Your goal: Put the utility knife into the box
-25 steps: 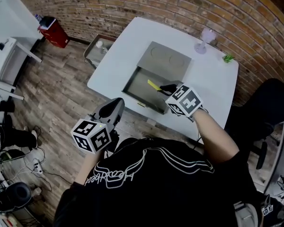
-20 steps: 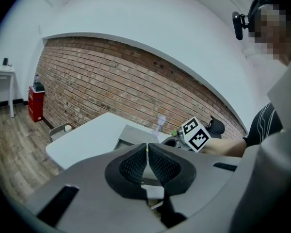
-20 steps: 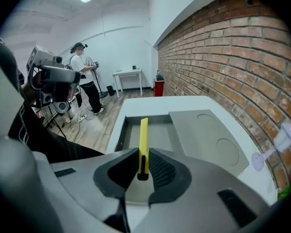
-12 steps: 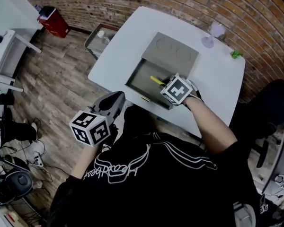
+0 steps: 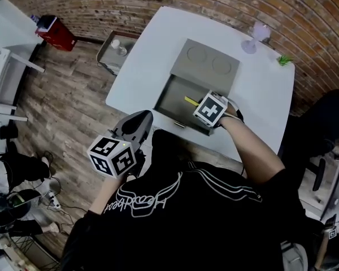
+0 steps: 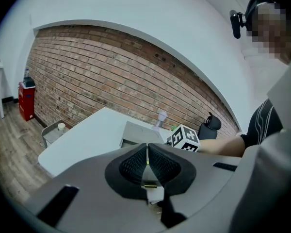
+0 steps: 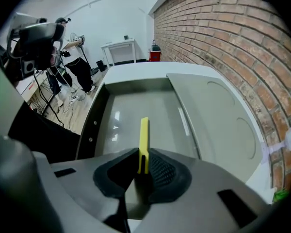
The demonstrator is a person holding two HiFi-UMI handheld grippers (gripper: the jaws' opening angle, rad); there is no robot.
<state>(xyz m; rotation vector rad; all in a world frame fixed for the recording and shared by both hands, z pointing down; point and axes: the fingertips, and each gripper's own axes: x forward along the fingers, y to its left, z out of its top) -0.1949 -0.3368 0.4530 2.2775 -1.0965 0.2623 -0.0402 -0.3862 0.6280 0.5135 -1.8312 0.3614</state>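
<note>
The yellow utility knife (image 7: 143, 142) sticks out from between the jaws of my right gripper (image 7: 143, 165), which is shut on it. It hangs over the inside of the open grey box (image 7: 131, 115). In the head view the knife (image 5: 190, 101) shows as a short yellow bar over the box (image 5: 172, 97), just left of the right gripper's marker cube (image 5: 210, 109). My left gripper (image 5: 137, 123) hangs off the table's near edge, jaws shut and holding nothing; in its own view the left gripper (image 6: 147, 160) points toward the table.
The box's lid (image 5: 208, 68) lies open flat behind it on the white table (image 5: 144, 55). A pale purple glass (image 5: 255, 37) and a small green thing (image 5: 285, 60) stand at the far right. A grey bin (image 5: 114, 51) and a red bin (image 5: 52, 30) sit on the wooden floor.
My right gripper has carried the knife left and down toward the box's inside. The left gripper has stayed about where it was.
</note>
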